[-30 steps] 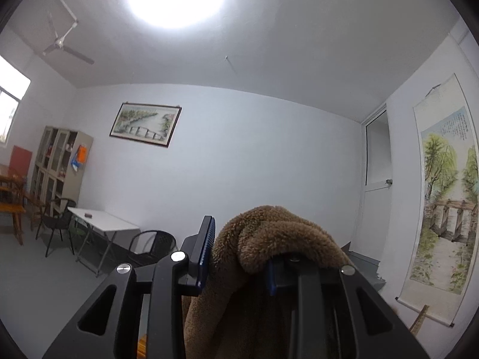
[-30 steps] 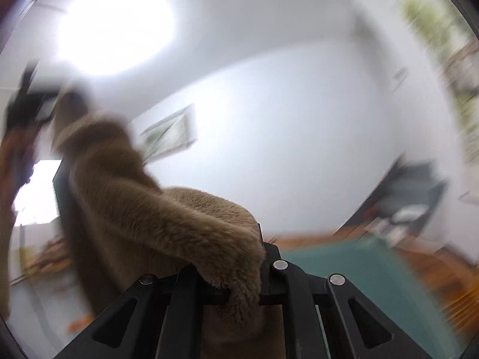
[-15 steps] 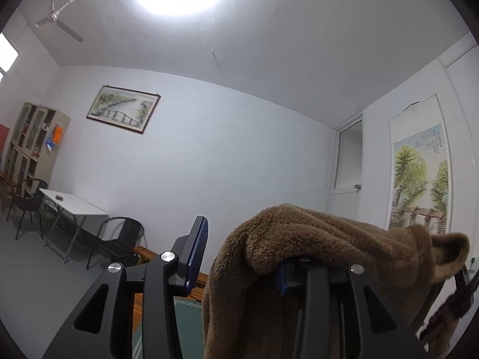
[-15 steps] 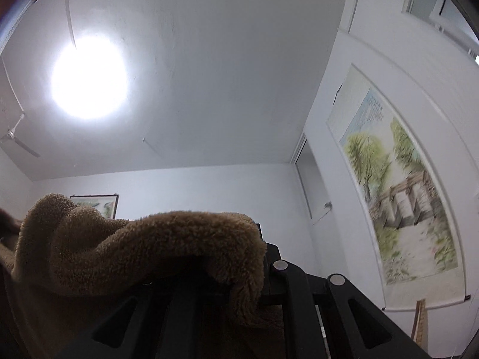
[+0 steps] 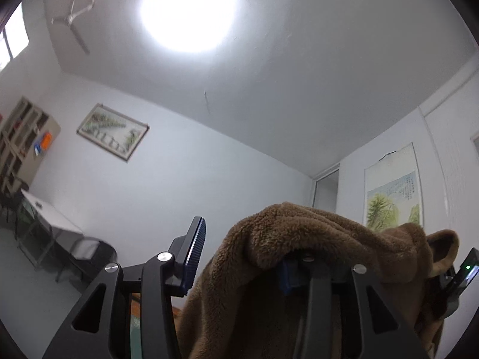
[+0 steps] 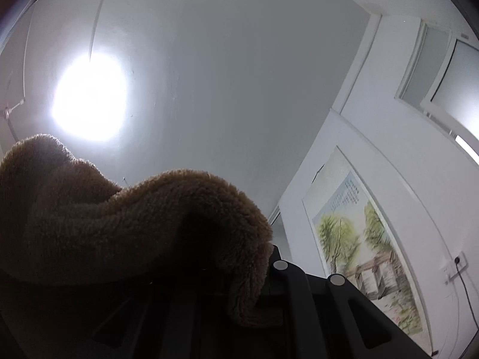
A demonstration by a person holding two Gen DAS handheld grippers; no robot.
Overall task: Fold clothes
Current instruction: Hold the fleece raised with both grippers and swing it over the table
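Over the last second I have swung both grippers up toward the ceiling, so the brown fleece garment hangs raised for shaking out. My left gripper stands spread, fleece draped over one finger. Fleece hides my right gripper; I cannot tell its state. No tabletop shows: only the ceiling lamp, framed picture and wall scroll.

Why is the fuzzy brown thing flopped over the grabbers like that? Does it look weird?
A little. The brown fleece garment lies draped over one finger of the left gripper, whose jaws are spread, so it is not pinched. On the right gripper it covers the fingers completely, hiding any grip. Both cameras tilt up toward the ceiling light.
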